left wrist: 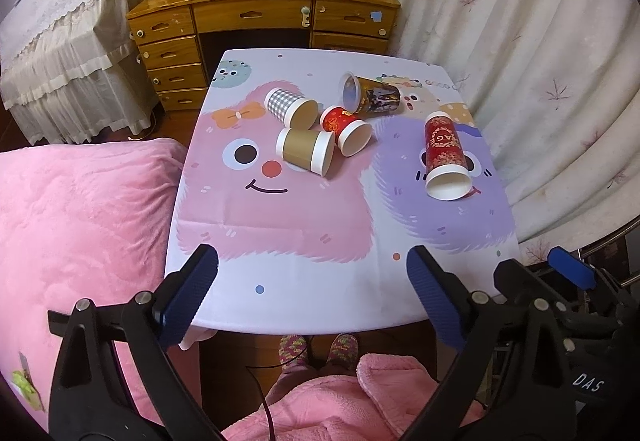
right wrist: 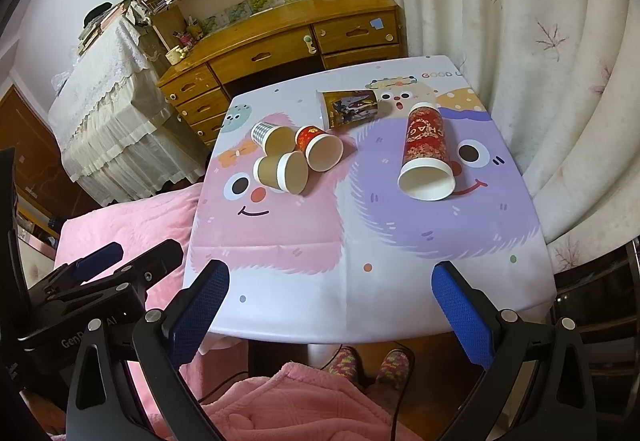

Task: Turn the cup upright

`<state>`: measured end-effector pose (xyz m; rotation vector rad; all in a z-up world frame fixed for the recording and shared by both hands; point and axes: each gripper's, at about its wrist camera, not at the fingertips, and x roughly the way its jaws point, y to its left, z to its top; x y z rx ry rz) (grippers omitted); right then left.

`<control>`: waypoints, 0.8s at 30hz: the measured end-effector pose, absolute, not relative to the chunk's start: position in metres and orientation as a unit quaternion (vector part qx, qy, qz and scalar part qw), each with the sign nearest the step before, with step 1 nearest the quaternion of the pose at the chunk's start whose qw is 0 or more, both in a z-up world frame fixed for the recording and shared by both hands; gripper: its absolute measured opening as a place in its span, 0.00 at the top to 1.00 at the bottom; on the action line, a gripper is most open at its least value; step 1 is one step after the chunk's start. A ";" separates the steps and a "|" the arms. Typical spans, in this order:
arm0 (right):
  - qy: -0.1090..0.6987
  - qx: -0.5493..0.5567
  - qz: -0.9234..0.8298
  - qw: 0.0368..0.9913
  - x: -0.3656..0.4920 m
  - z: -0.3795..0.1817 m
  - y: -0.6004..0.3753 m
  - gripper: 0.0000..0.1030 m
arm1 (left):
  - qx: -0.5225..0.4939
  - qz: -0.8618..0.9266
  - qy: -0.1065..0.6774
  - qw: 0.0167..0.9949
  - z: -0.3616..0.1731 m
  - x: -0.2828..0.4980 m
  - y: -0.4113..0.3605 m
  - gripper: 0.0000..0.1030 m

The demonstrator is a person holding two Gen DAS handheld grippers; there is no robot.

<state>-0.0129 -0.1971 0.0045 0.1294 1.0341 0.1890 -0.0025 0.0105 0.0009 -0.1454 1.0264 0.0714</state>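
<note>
Several paper cups lie on their sides on the cartoon-print table [left wrist: 304, 281] [right wrist: 320, 305]. A tall red cup [left wrist: 445, 155] [right wrist: 425, 153] lies at the right, mouth toward me. A brown cup [left wrist: 306, 149] [right wrist: 281, 171], a checked cup [left wrist: 289, 107] [right wrist: 271, 137] and a short red cup [left wrist: 345, 129] [right wrist: 319, 148] cluster at the centre. A dark printed cup [left wrist: 372, 95] [right wrist: 350, 107] lies behind them. My left gripper [left wrist: 314, 289] and right gripper [right wrist: 330, 303] are both open and empty, over the table's near edge.
A pink quilted bed [left wrist: 80, 225] lies left of the table. A wooden desk with drawers [left wrist: 256, 21] stands behind it. A white curtain [left wrist: 540, 61] hangs at the right. The person's slippered feet [left wrist: 316, 349] are under the table's near edge.
</note>
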 end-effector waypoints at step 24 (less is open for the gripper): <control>0.493 0.061 0.089 0.863 -0.012 0.008 -0.197 0.00 | -0.081 0.035 0.492 0.866 -0.004 0.006 0.027 0.09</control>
